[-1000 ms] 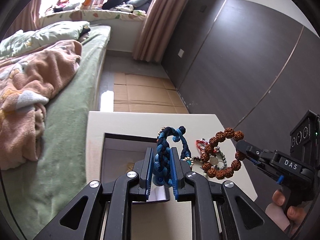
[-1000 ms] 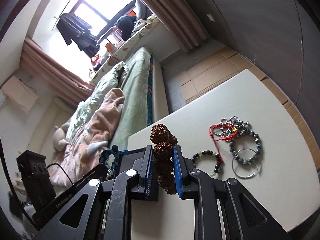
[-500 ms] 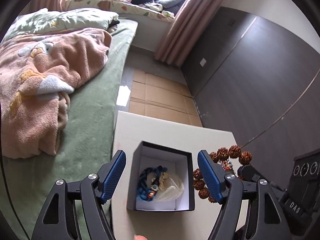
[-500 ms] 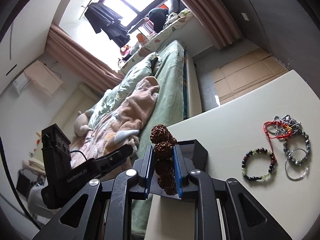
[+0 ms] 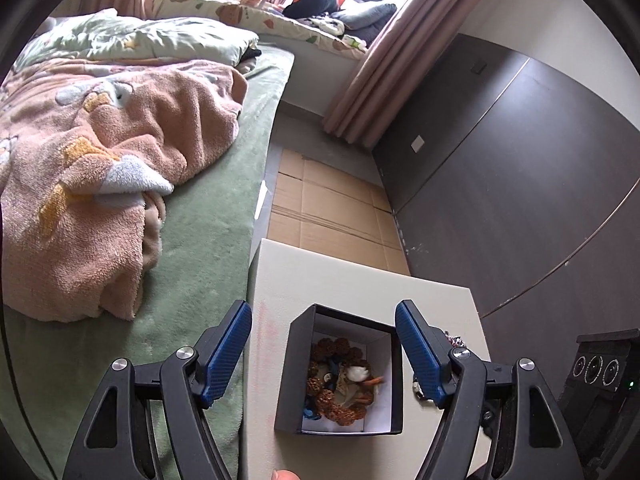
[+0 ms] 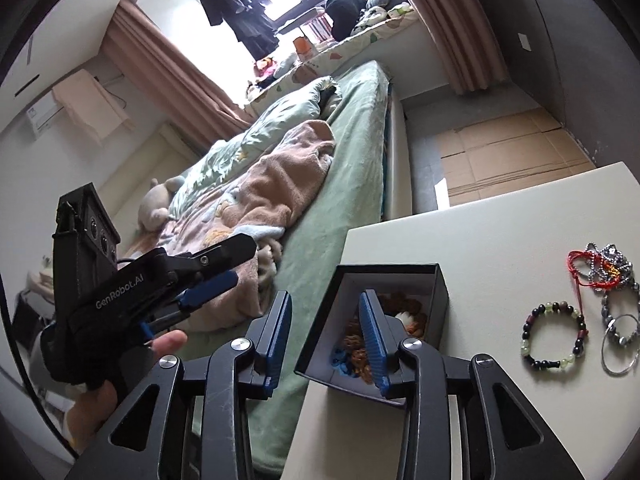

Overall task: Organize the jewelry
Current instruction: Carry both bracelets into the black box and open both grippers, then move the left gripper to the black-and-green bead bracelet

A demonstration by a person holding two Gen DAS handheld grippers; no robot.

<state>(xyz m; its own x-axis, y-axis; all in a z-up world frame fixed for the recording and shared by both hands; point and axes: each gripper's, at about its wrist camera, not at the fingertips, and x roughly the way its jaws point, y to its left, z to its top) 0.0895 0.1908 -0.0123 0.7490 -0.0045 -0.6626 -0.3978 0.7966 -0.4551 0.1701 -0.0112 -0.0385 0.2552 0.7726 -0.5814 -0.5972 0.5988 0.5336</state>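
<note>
A black box with a white inside stands on the cream table. In it lie the brown seed-bead bracelet and a blue braided bracelet. My left gripper is open and empty, held above the box. My right gripper is open and empty over the box, its right finger above the box's inside. On the table to the right lie a green and dark bead bracelet, a red cord with silver chains and a metal ring bracelet.
A bed with a green sheet and a pink blanket runs along the table's left edge. Cardboard covers the floor beyond the table. A dark wall panel stands to the right.
Both grippers have opened. The blue bracelet dropped into the box first, then the brown seed bracelet. Both grippers have pulled back above the box.
</note>
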